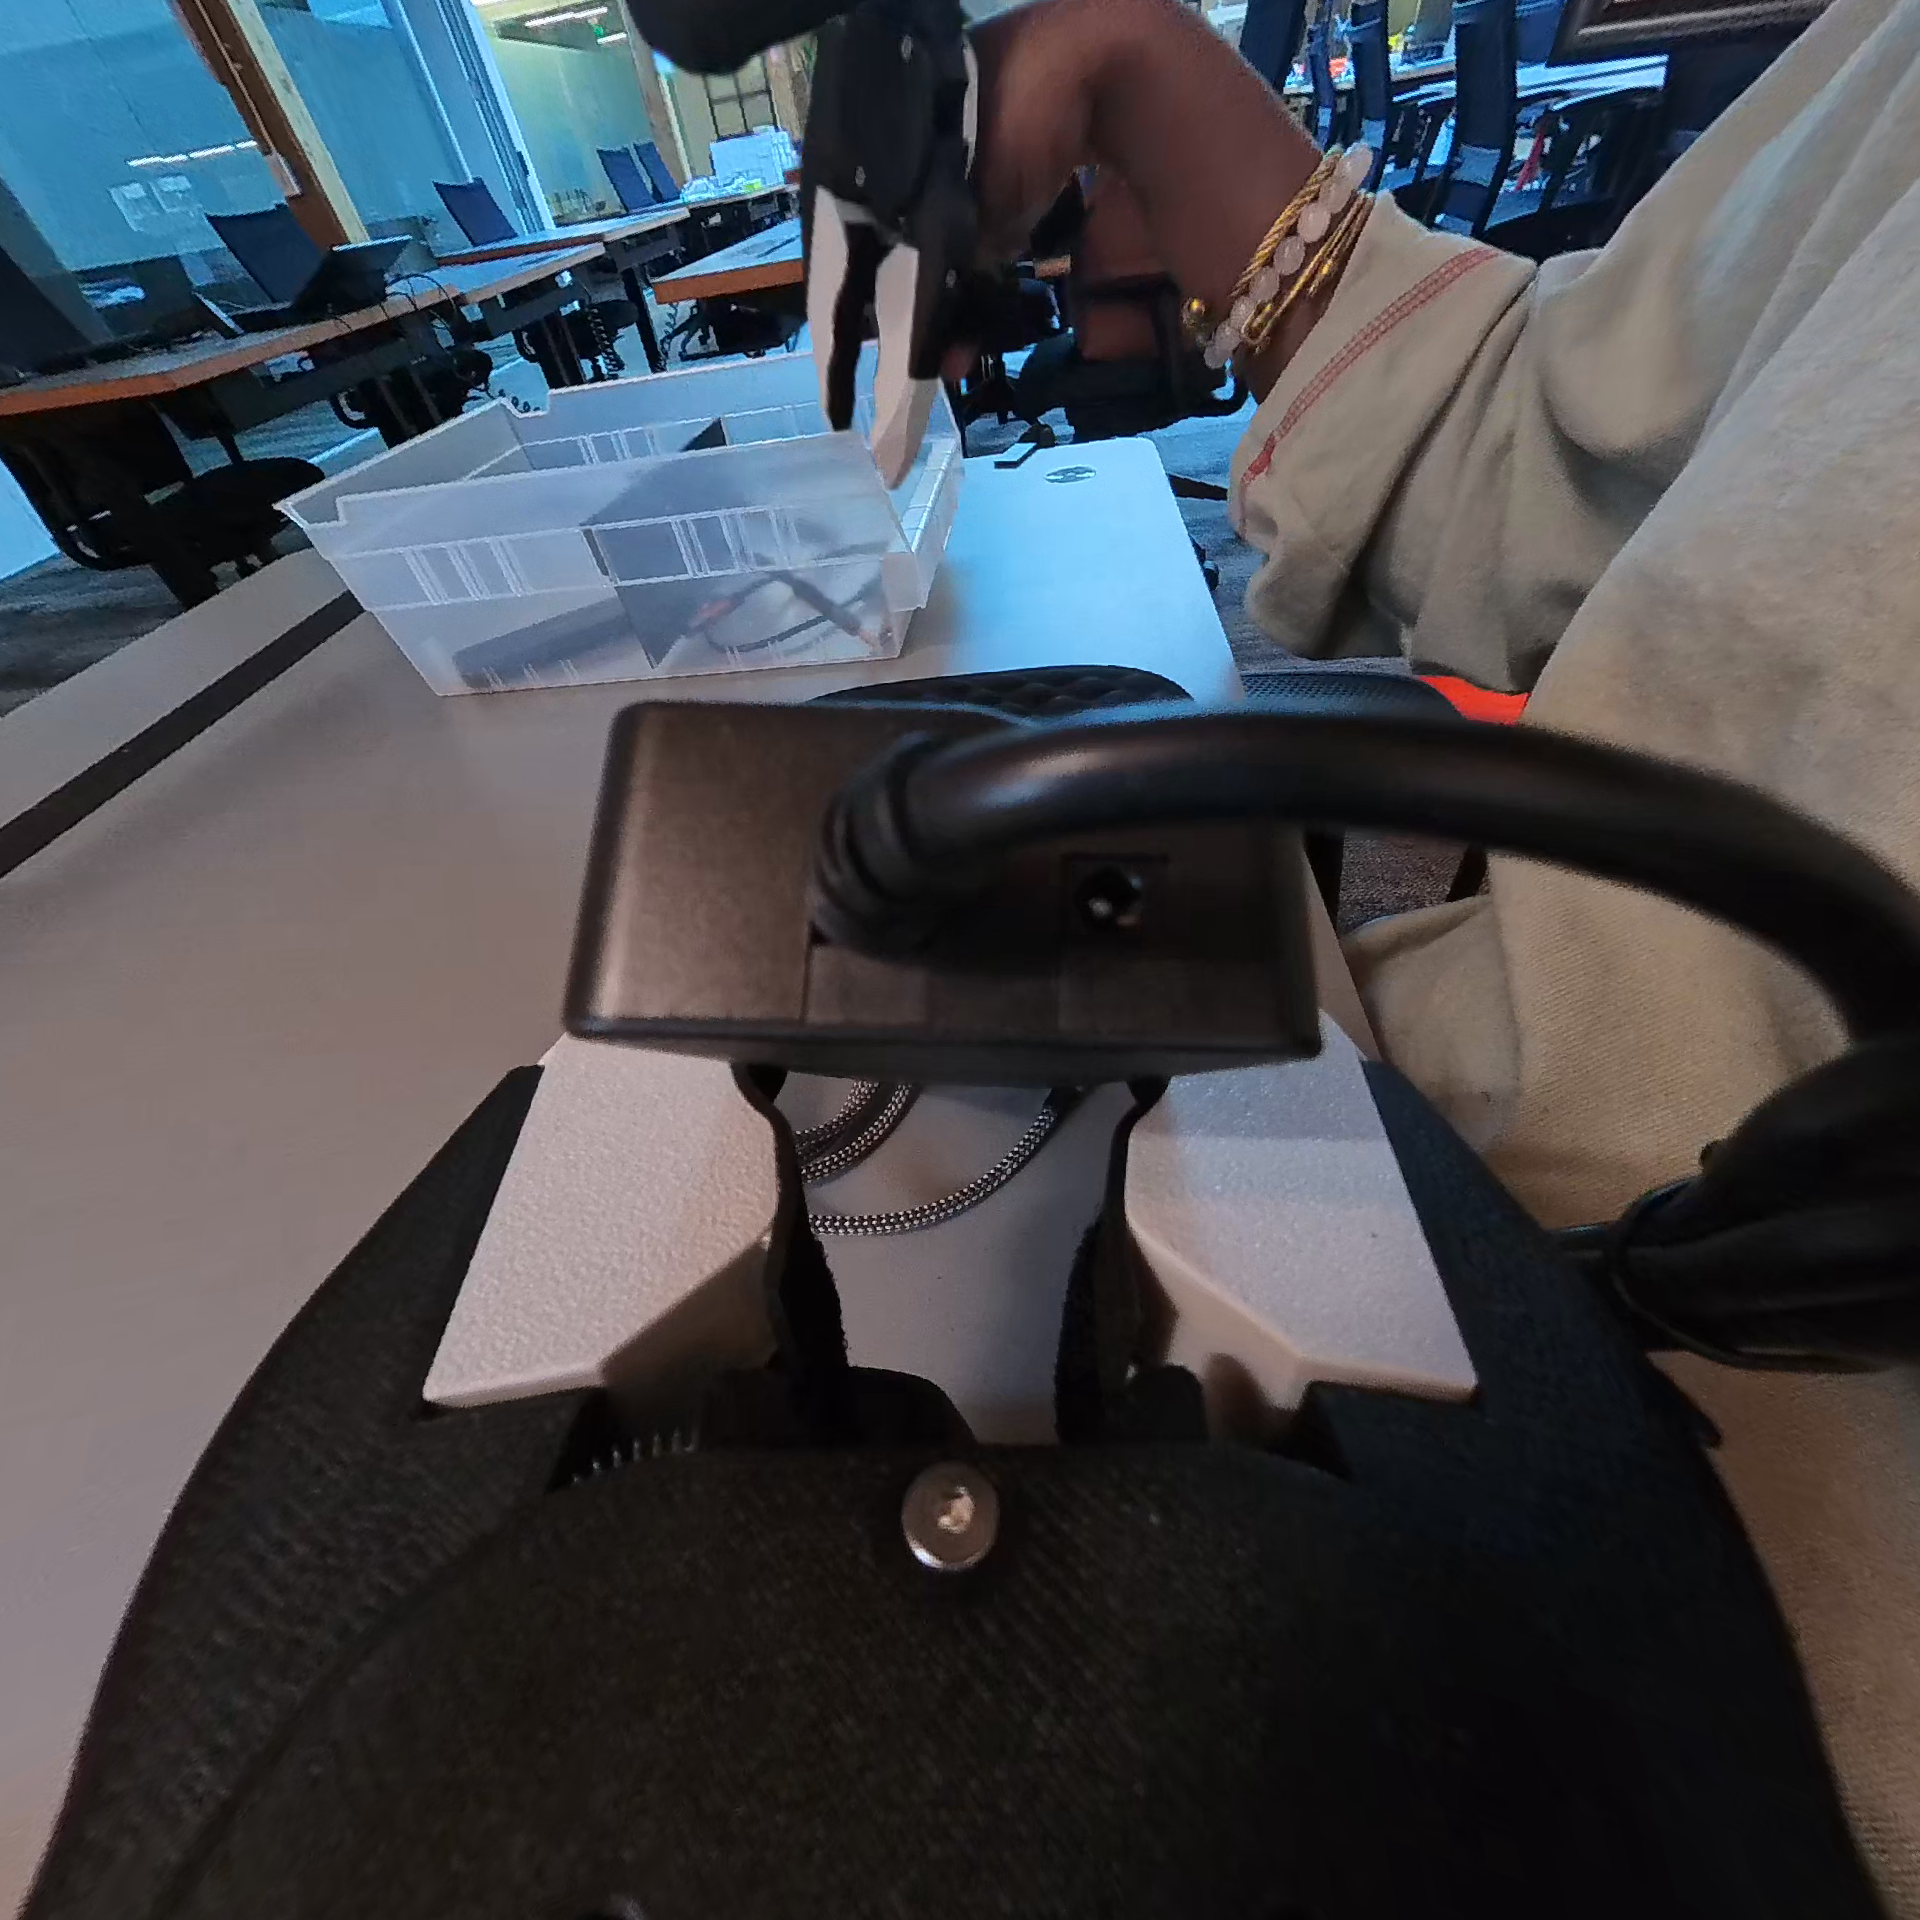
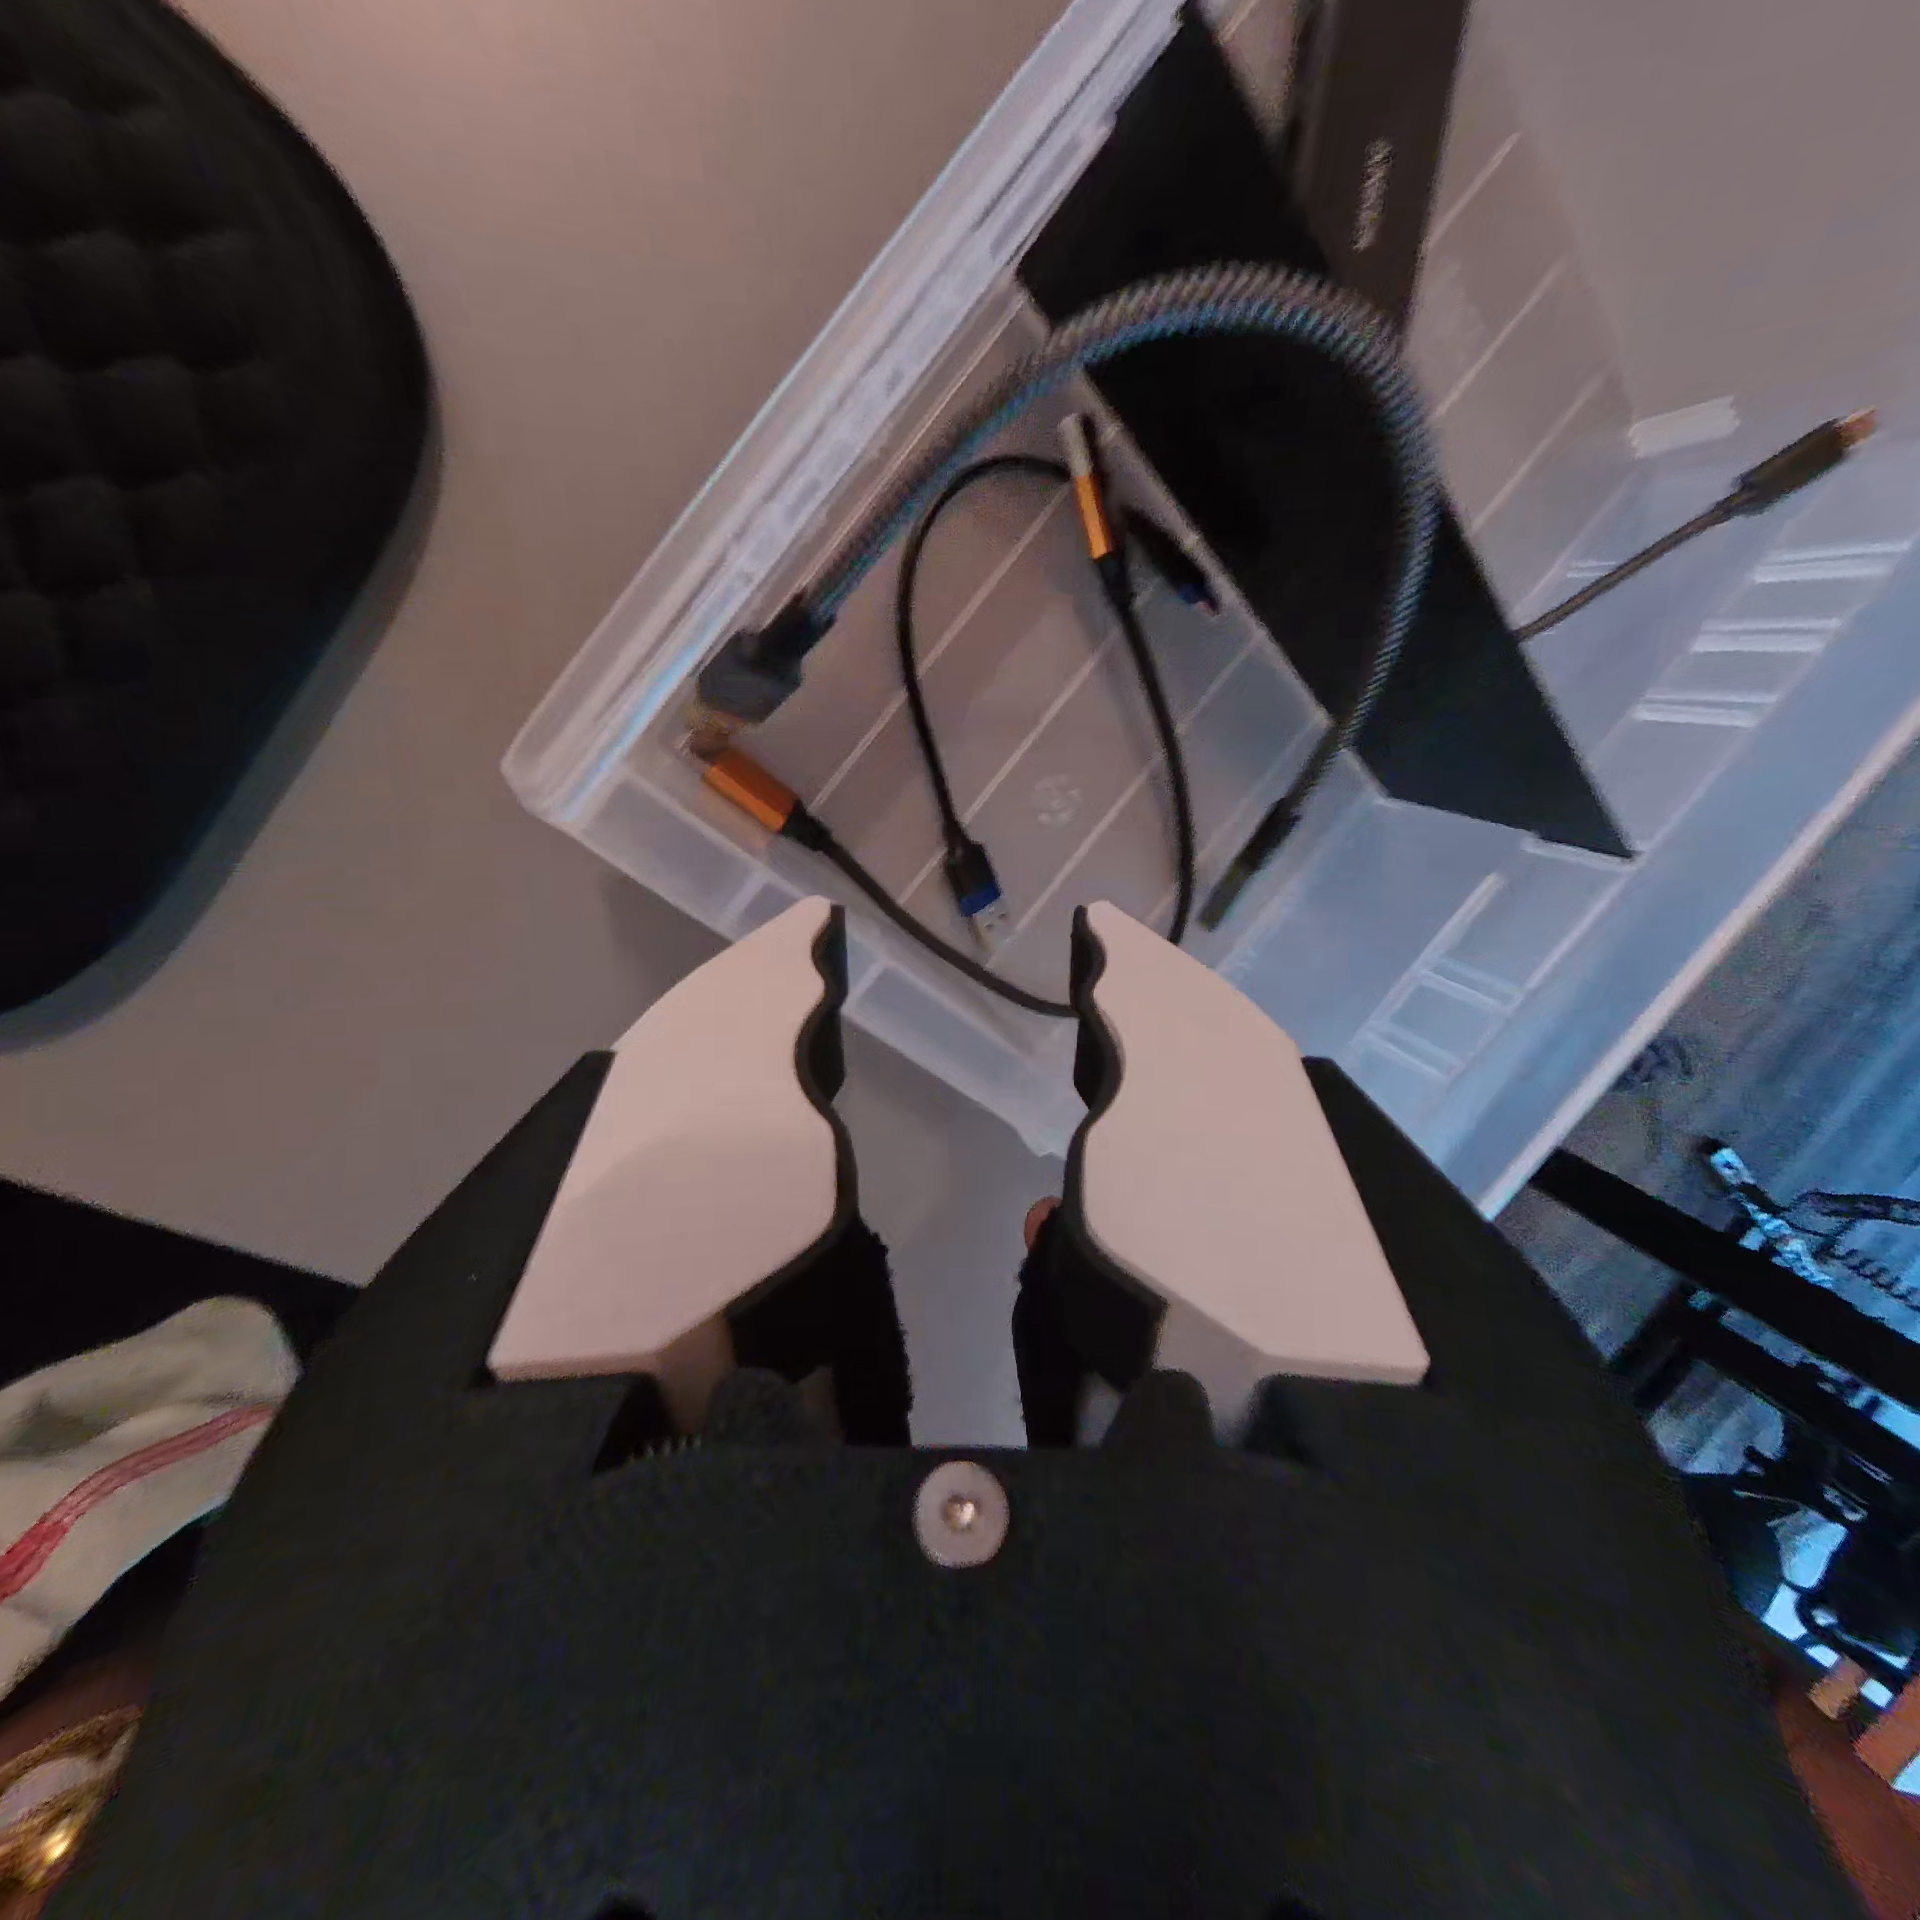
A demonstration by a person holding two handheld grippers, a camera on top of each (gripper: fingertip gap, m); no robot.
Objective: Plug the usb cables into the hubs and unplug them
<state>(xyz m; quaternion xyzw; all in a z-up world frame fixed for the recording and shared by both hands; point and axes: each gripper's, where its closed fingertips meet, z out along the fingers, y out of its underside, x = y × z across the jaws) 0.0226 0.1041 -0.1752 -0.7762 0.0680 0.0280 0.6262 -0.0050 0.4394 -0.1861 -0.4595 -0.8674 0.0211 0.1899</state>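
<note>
My left gripper [image 1: 951, 1091] is shut on a dark grey USB hub [image 1: 727, 883] and holds it across its fingertips above the table. A thick black cable [image 1: 1455, 769] leaves the hub's near face and curves off to the right. A braided grey cable [image 1: 935, 1174] lies under the fingers. My right gripper [image 2: 956, 925] is open and empty, pointing down over the near end of a clear plastic bin [image 2: 623, 748]. It also shows in the left wrist view [image 1: 883, 416]. The bin holds several USB cables: a blue-plug one [image 2: 982, 904], an orange-plug one [image 2: 753, 790] and a braided one [image 2: 1247, 301].
The clear bin [image 1: 436, 582] stands on the grey table beyond the hub, with a black box [image 2: 1455, 623] inside. A black padded mat [image 2: 156, 468] lies left of the bin. A closed silver laptop [image 1: 1070, 520] is beside it. A person's sleeve [image 1: 1558, 468] fills the right side. Spacing between my two grippers at the tips: around 35 cm.
</note>
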